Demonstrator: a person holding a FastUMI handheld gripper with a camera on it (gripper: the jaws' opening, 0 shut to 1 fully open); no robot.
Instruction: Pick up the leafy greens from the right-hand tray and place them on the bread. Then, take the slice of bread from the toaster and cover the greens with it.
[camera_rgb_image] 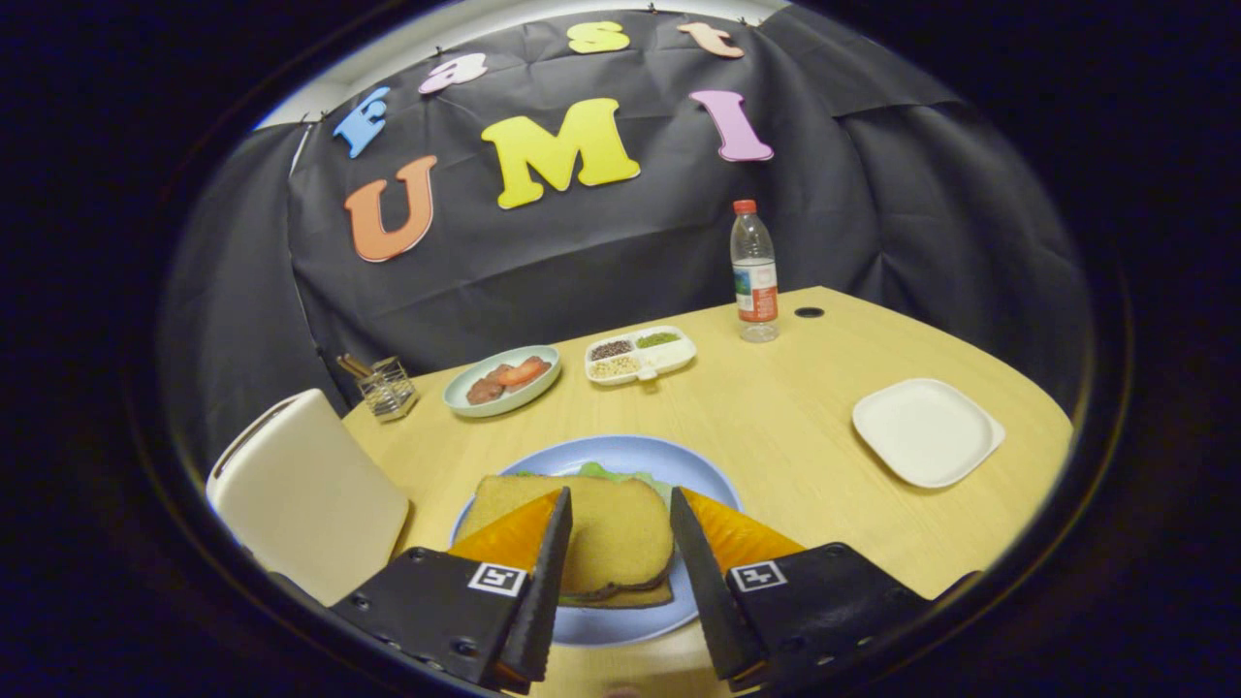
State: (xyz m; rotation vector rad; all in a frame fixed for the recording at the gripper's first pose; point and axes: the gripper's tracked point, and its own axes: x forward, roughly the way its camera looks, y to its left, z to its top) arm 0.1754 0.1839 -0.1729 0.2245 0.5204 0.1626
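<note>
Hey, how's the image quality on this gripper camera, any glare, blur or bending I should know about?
Gripper view: fisheye bends the table edge into a curve; lighting is even, with soft shadows and no harsh glare on the blue plate; the top bread slice and bottle look sharp; the gripper, jaws open either side of the bread, reads clearly.

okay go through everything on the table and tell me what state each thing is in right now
gripper: open, fingers either side of the sandwich
top bread slice: lying on the greens
greens: covered, edge peeking out
blue plate: holding the sandwich
white square plate: bare
bottle: upright, capped
green bowl: holding food
divided tray: partly filled
</note>
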